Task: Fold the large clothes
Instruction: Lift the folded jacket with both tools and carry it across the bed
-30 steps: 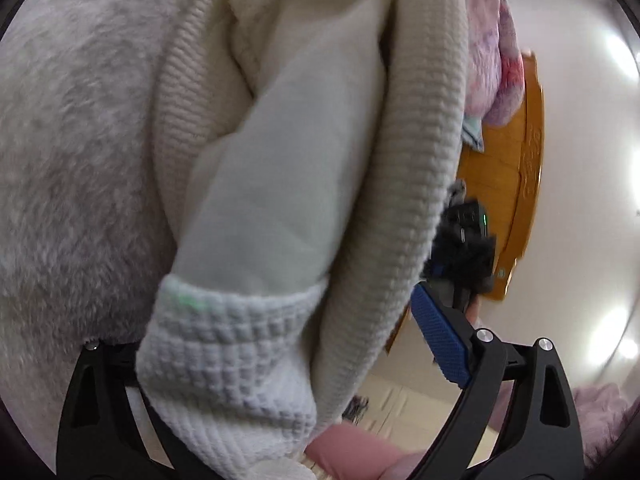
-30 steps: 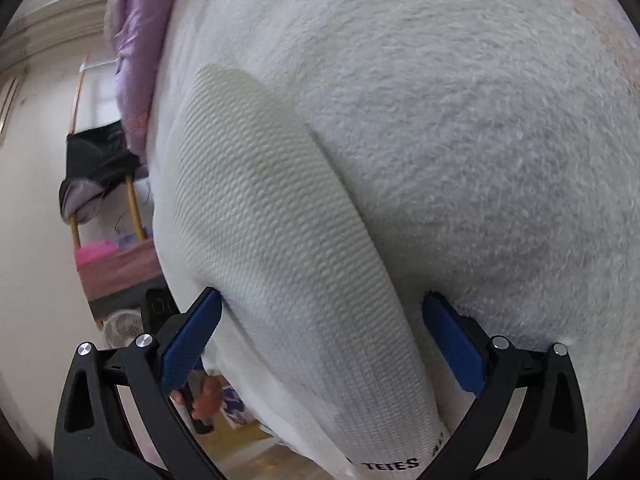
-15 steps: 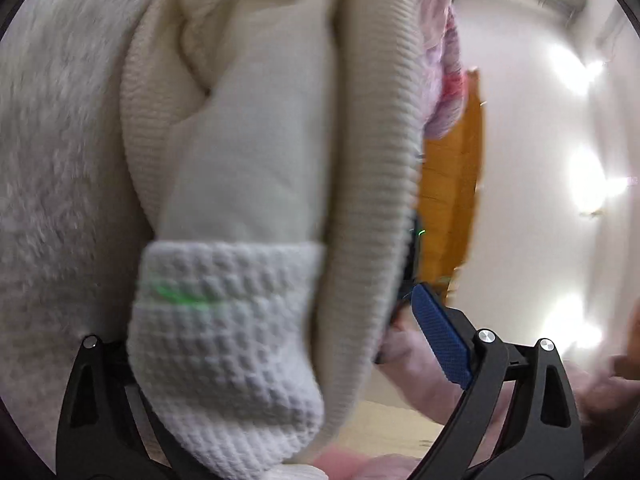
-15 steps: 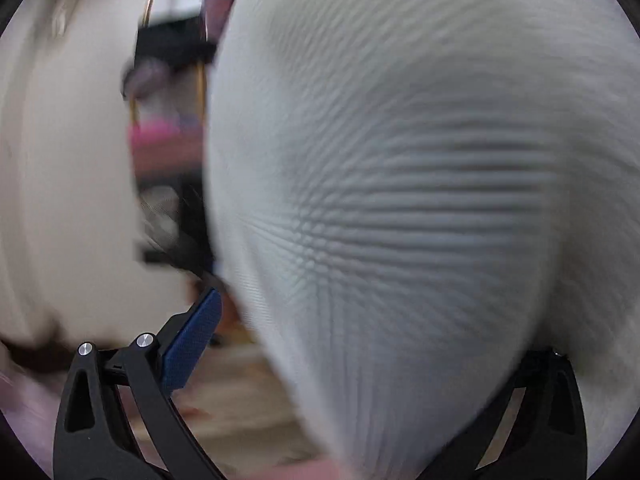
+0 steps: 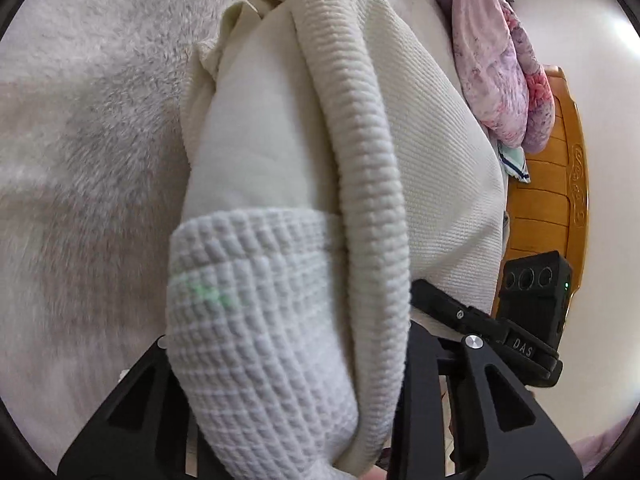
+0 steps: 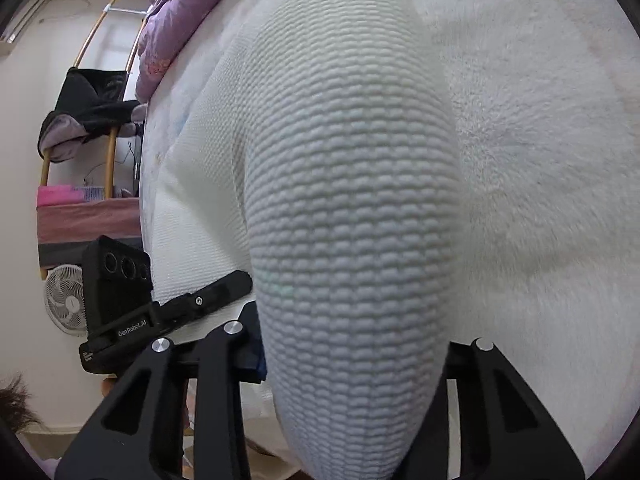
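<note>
A cream waffle-knit garment (image 5: 360, 160) lies bunched on a fluffy white blanket (image 5: 80, 120), one fold between each gripper's fingers. The left gripper (image 5: 280, 380) and right gripper (image 6: 352, 360) angle downward, jaws closing onto fabric. A wooden headboard (image 5: 552, 200) and purple quilt (image 6: 180, 8) border the bed; a fan (image 6: 66, 300) stands beyond.

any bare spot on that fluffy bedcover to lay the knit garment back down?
Left wrist view: the fluffy pale bedcover is bare left of the cream waffle-knit garment. Right wrist view: the same cover is bare right of it. Crowded at the head end: a pink-purple quilt is heaped by the orange wooden headboard.
</note>
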